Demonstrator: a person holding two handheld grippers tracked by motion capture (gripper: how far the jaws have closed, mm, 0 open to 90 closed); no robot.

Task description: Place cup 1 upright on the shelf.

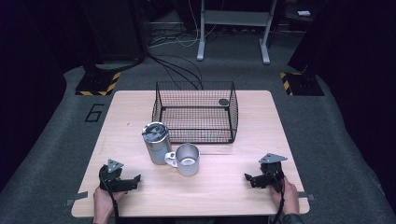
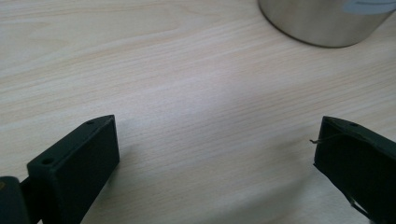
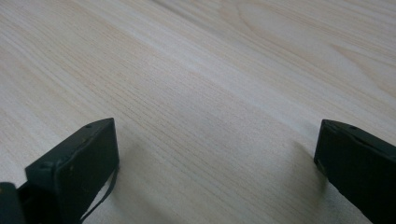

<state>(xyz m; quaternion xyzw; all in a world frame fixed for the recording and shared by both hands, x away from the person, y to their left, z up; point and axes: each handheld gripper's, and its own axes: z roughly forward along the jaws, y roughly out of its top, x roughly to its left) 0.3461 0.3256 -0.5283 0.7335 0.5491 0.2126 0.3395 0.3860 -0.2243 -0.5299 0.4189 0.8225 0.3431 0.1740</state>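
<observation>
On the wooden table (image 1: 233,186), the steel tumbler (image 1: 156,143) is found far-right of the spread, empty left gripper (image 1: 135,181), the nearer tool.

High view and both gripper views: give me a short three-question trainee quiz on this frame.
1. True or false: the steel mug lies inside the wire basket.
2. Which stands nearer the left tongs? A) lidded tumbler B) wire basket
3. Fill in: both the left tongs and the right tongs are ____ with only bare table between their jaws.

Key: 1 false, it stands on the table in front of the basket; 2 A; 3 open.
</observation>
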